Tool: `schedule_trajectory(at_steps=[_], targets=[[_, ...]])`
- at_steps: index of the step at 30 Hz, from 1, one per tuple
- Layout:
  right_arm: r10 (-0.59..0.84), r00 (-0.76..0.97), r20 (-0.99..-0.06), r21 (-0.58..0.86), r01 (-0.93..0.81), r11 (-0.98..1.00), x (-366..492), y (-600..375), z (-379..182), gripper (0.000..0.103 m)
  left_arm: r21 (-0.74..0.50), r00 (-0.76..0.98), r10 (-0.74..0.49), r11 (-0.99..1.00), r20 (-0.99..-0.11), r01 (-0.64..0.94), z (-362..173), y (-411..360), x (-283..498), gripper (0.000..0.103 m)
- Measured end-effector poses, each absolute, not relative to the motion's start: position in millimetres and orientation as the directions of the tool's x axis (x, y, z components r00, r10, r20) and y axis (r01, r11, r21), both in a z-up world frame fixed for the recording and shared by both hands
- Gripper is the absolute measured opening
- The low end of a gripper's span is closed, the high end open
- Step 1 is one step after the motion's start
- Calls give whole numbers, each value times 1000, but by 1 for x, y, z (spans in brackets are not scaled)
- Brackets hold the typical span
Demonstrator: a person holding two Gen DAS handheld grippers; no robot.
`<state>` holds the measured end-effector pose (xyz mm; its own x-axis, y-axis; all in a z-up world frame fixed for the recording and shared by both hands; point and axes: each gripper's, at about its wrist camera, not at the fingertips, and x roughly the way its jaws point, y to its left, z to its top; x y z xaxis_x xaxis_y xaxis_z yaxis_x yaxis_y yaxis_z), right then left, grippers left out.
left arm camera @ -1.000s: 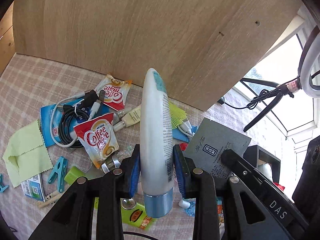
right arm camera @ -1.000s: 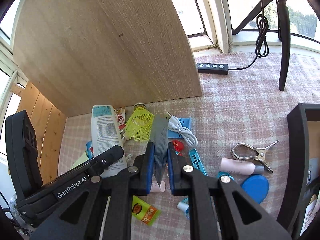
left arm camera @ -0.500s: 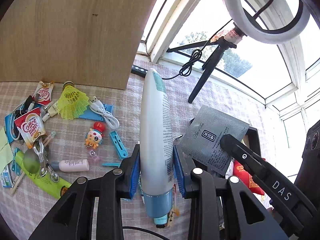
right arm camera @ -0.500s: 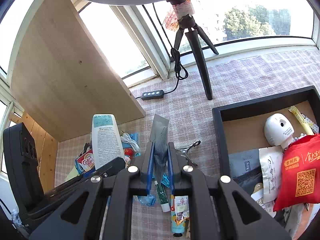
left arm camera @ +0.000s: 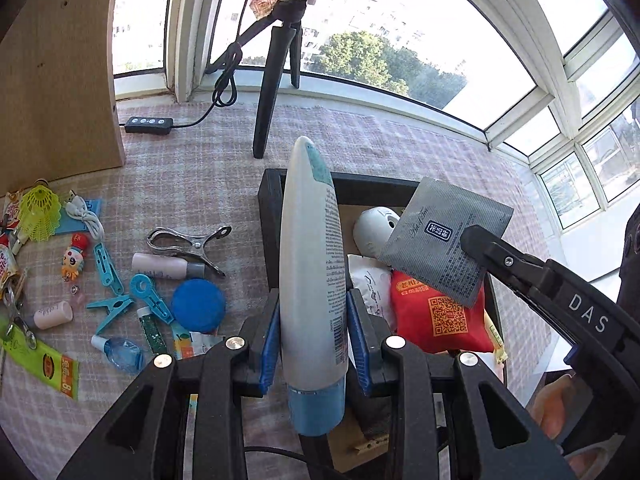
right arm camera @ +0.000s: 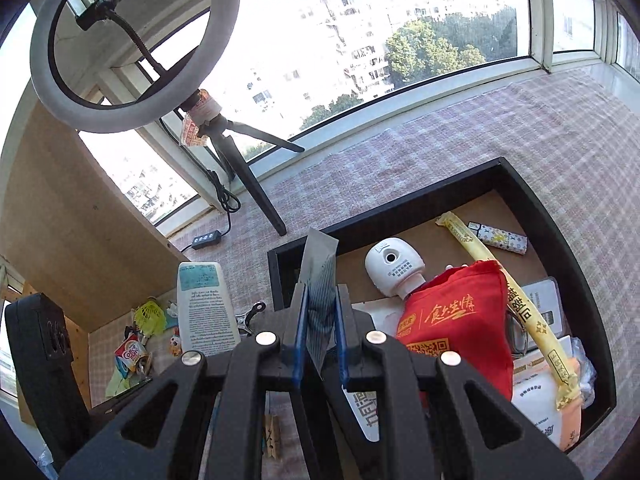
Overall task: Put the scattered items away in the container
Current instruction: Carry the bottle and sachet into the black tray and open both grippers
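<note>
Task partway done, by the look of it: the black tray (right arm camera: 568,280) already holds a red pouch (right arm camera: 452,320), a white sharpener-like gadget (right arm camera: 394,270), a yellow stick pack (right arm camera: 516,300) and other packets, but plenty is left on the table (left arm camera: 192,184) to its left — metal clip (left arm camera: 188,242), blue disc (left arm camera: 198,305), blue pegs (left arm camera: 146,292), yellow shuttlecock (left arm camera: 39,210), small bottles. Left claw (left arm camera: 313,336) is clamped on the white tube (left arm camera: 312,264), cap toward the camera, tube over the tray's near-left edge. Right claw (right arm camera: 320,334) is clamped on the grey sachet (left arm camera: 444,240), held above the tray contents. Both loads seem ready to drop; the rest needs more trips.
</note>
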<state>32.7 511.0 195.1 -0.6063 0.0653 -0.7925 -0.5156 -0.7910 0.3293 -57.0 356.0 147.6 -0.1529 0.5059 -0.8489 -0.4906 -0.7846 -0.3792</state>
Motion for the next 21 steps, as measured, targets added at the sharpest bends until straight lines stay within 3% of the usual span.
schedule_trajectory(at_steps=[17,18,19,20,21], targets=[[277,-529,-802,222,-695,-684,107,581,201,13,-358,-102,515,-712,-851,-605,150,414,-15,29],[278,-527,-803,223,-700,-679,109,584,201,14,-356,-100,514,-708,-852,-609,152,415,-14,31],[276,-526,-804,229,-703,-674,110,585,201,16,-351,-99,509,-708,-855,-613,153,416,-14,44],[277,-522,-807,232,-710,-665,112,587,201,25,-347,-105,510,-708,-854,-615,155,416,-14,58],[284,-517,-807,230,-720,-655,114,587,201,39,-342,-122,516,-709,-848,-617,159,415,-12,60]])
